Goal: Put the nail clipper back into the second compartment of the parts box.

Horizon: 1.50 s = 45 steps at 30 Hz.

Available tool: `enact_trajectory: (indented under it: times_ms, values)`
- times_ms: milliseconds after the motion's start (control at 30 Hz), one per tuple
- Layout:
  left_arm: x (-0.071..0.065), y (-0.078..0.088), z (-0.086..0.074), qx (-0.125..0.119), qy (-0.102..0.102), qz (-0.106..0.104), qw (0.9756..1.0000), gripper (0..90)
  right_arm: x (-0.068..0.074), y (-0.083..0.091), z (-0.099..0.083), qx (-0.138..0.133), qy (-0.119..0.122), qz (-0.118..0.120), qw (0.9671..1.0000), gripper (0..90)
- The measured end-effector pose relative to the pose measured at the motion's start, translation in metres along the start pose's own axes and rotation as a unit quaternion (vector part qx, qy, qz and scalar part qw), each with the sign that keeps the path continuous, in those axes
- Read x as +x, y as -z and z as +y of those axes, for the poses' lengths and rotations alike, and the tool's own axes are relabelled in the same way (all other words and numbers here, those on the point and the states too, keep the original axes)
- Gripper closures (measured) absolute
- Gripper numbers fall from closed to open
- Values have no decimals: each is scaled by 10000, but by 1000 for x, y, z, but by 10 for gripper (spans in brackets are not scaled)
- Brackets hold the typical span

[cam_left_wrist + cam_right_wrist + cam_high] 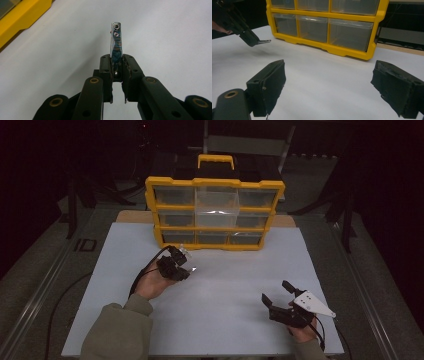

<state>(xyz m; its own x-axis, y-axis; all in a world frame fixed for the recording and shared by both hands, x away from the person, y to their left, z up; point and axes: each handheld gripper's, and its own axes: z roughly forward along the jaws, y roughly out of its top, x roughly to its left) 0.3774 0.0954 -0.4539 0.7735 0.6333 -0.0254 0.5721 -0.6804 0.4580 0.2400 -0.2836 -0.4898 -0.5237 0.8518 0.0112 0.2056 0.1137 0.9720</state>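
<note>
Left gripper [116, 65] jaws clamp a nail clipper [116, 41] at 6 o'clock of the yellow organizer [214, 212]. Right gripper [328, 87] jaws stand wide, holding nothing, above the surface [225, 310].

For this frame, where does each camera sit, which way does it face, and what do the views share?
High view: above the person's side, looking forward and down on the white table and yellow drawer box; both sleeves, hands and tools show.
Left gripper view: rides the left tool, looking along its jaws, shut on a nail clipper.
Right gripper view: rides the right tool, jaws open, facing the drawer box.
Shared: right gripper view and high view both show the left tool holding the clipper before the drawer box.
</note>
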Motion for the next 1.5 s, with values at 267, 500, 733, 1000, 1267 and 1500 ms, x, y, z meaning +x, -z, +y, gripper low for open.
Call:
enact_trajectory:
  times_ms: [267, 500, 733, 1000, 1267, 1500]
  values:
    - [1, 9, -2, -114, 6, 3, 9999, 798, 0, 0, 0, -5, -12, -11, 10000, 114]
    - [4, 17, -3, -215, 62, 10, 9997, 797, 0, 0, 0, -31, -22, -1, 10000, 114]
    - [5, 24, -3, -315, 66, 18, 9995, 797, 0, 1, 0, -53, -18, 21, 10000, 114]
    - [7, 36, -2, -448, 65, 61, 9990, 797, 0, 1, 0, -74, -18, 15, 10000, 114]
    - [10, 44, -3, -575, 88, 60, 9983, 797, 0, 1, 0, -61, -26, 10, 10000, 114]
    - [13, 52, -3, -652, 74, 99, 9978, 797, 1, 1, 0, -55, -25, 11, 10000, 114]
